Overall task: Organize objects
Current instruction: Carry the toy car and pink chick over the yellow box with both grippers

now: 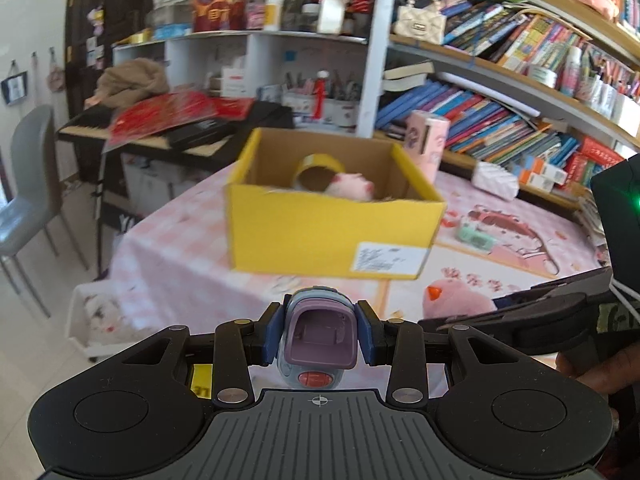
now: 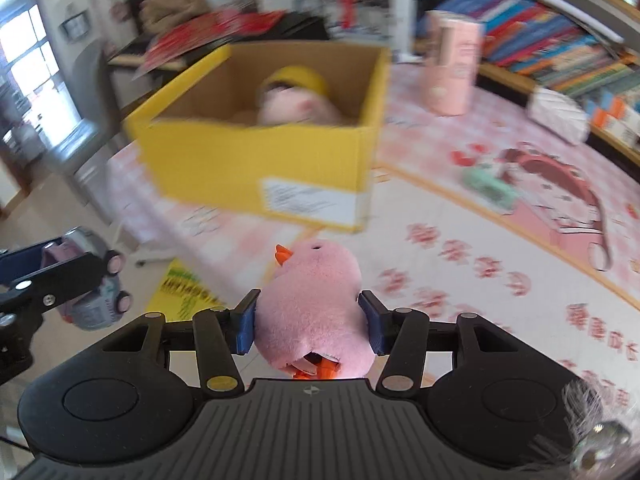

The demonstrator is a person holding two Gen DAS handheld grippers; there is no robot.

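Blurred, hidden and cut-off parts

Yellow box (image 2: 260, 160) and its pink plush (image 2: 298, 108) are motion-blurred; the box label (image 1: 388, 258) is unreadable.

Home study or living room: crammed bookshelves (image 1: 520, 92) at right, keyboard piano (image 1: 120, 124) far left, cartoon-print pink tablecloth (image 1: 500, 256) on table.

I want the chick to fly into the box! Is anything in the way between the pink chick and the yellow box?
No. In the right wrist view, only bare pink tablecloth lies between the chick and the box.

Yellow box (image 1: 328, 232), pink plush (image 2: 316, 304), pink-checked tablecloth (image 1: 168, 248).
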